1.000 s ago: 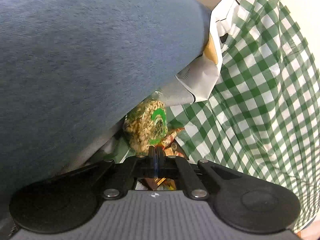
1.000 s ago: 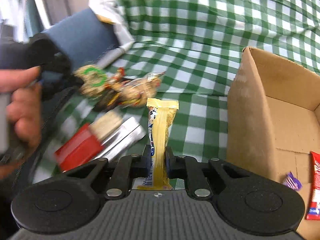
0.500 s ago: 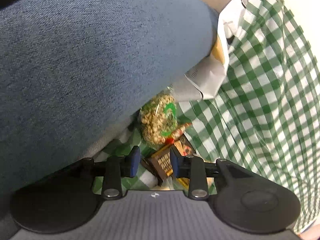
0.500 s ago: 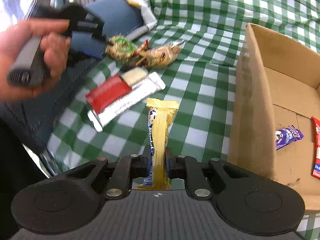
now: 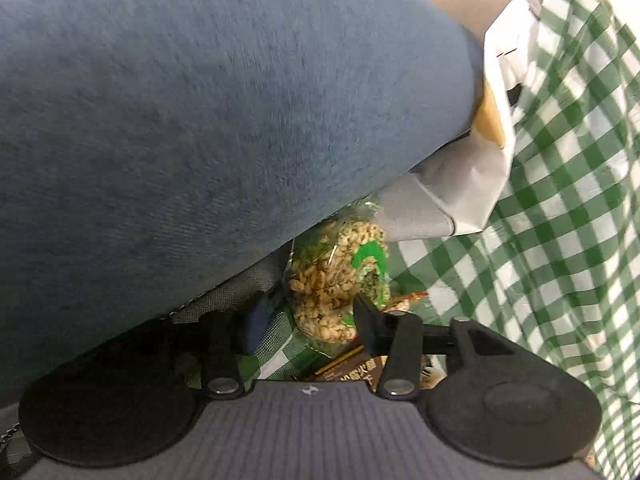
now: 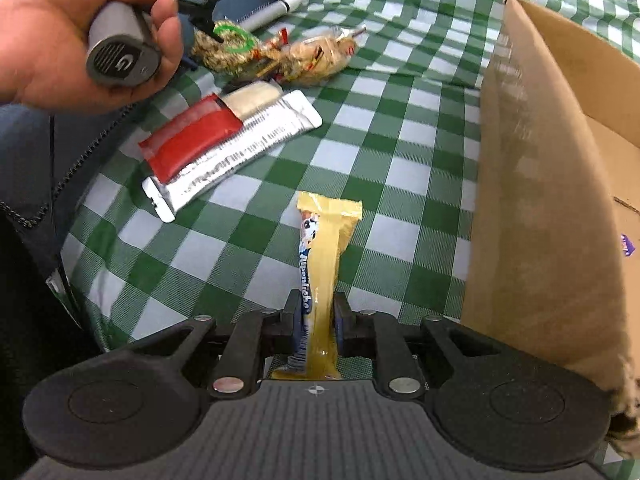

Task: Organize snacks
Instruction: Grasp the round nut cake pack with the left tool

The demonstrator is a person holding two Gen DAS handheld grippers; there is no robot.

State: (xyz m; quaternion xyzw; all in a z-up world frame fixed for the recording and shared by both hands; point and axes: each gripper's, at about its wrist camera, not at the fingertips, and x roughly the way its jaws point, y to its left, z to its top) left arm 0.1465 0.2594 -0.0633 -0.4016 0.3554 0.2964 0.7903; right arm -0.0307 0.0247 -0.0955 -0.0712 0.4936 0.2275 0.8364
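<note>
Two grippers show, one in each of the person's hands. The right gripper [image 6: 316, 320] is clamped on one yellow snack bar [image 6: 322, 264], which sticks out ahead of the pads above the green checked cloth [image 6: 400, 160], just left of the one cardboard box [image 6: 532, 208]. A scrap of purple wrapper [image 6: 626, 245] peeks from inside the box; the rest of its floor is cut off by the wall.

On the cloth lie several more snacks. One red packet [image 6: 192, 140] rests against one long silver packet [image 6: 236, 152], with one pale bar [image 6: 252, 94] touching the red packet's far end. Beyond them sits a heap: one clear bag of puffed grains with a green ring [image 5: 336, 292], one clear bag of light brown pieces [image 6: 320, 54], and what looks like one dark brown wrapper [image 5: 352, 368] under them, though blur makes that count uncertain.

The left hand [image 6: 60, 36] wraps around its handle, thumb on top, tilting the left gripper [image 5: 308, 320] steeply down at the heap. Its jaws have just been opening and now stand apart on either side of the near end of the grain bag, not pressing it. A blue denim leg [image 5: 200, 120] fills most of the left wrist view, with one folded white paper [image 5: 460, 196] beside it.
</note>
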